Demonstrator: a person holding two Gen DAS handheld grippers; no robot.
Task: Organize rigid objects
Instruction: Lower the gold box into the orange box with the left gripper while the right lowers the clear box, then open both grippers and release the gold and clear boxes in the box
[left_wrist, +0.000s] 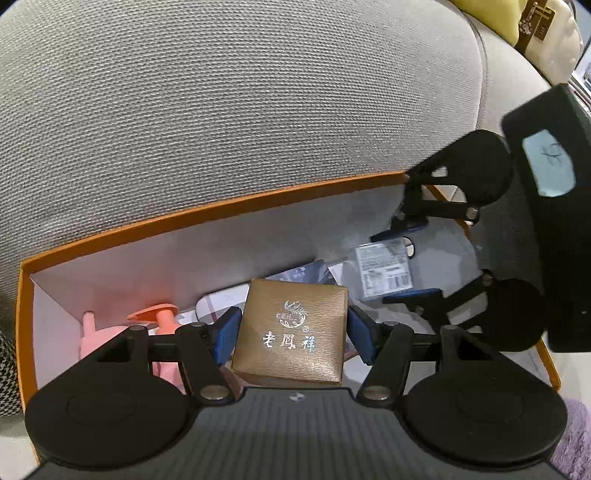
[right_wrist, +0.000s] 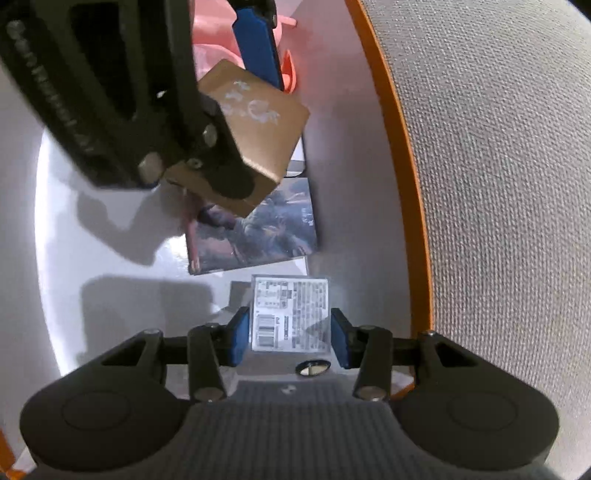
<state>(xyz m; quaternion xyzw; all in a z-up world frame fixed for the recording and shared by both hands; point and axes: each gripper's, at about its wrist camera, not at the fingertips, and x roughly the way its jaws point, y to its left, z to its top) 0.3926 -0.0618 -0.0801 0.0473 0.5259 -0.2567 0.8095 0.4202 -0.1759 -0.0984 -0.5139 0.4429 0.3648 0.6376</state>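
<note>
Our left gripper (left_wrist: 291, 334) clamps the gold gift box (left_wrist: 291, 332) above the orange-rimmed box (left_wrist: 207, 214), while our right gripper (right_wrist: 290, 338) holds the small clear labelled case (right_wrist: 291, 314) low near the far wall. With both grippers crowded inside, we risk knocking them together or dropping the gold box onto the picture card (right_wrist: 258, 229) below.

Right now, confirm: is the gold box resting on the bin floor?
No: the gold box hangs clamped in the left gripper, clear above the orange-rimmed bin floor.
</note>
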